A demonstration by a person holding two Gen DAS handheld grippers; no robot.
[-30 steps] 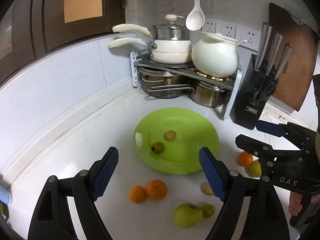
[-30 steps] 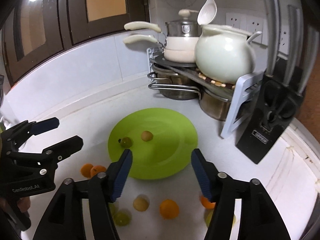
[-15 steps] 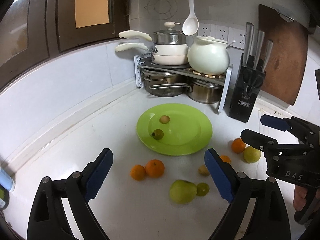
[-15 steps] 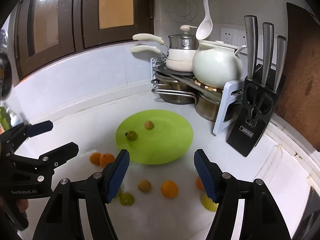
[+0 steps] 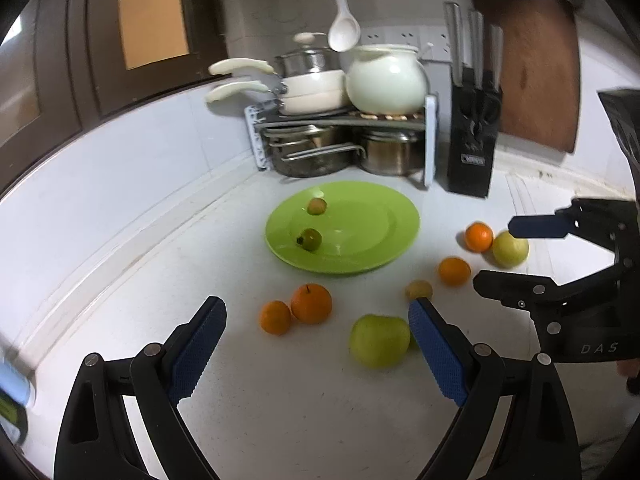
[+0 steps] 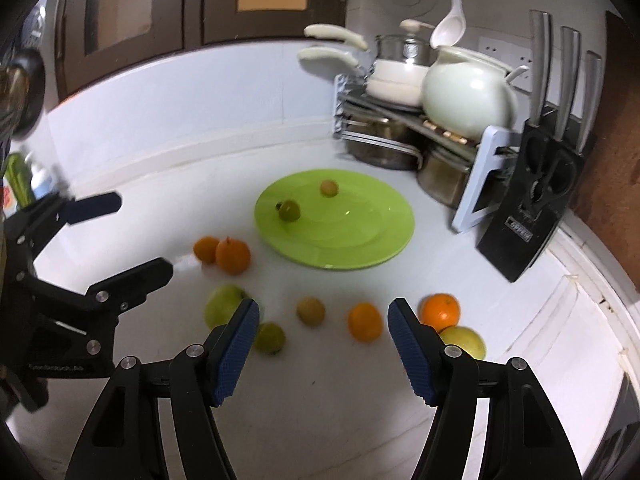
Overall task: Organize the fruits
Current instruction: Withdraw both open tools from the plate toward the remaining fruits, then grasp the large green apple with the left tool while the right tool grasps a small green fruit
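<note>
A green plate lies on the white counter and holds a small green fruit and a small tan fruit. In front of it lie two oranges, a green apple, a small tan fruit, an orange, another orange and a yellow-green fruit. My left gripper hangs open above the pair of oranges, holding nothing. My right gripper is open and holds nothing, above the tan fruit and an orange.
A metal rack with pots and a white round pot stands in the back corner. A black knife block and a brown cutting board are to its right. A bottle stands at the far left.
Both grippers have drawn back from the plate and sunk, so the loose fruits now show in front of the fingers. The left jaws stand a little wider.
</note>
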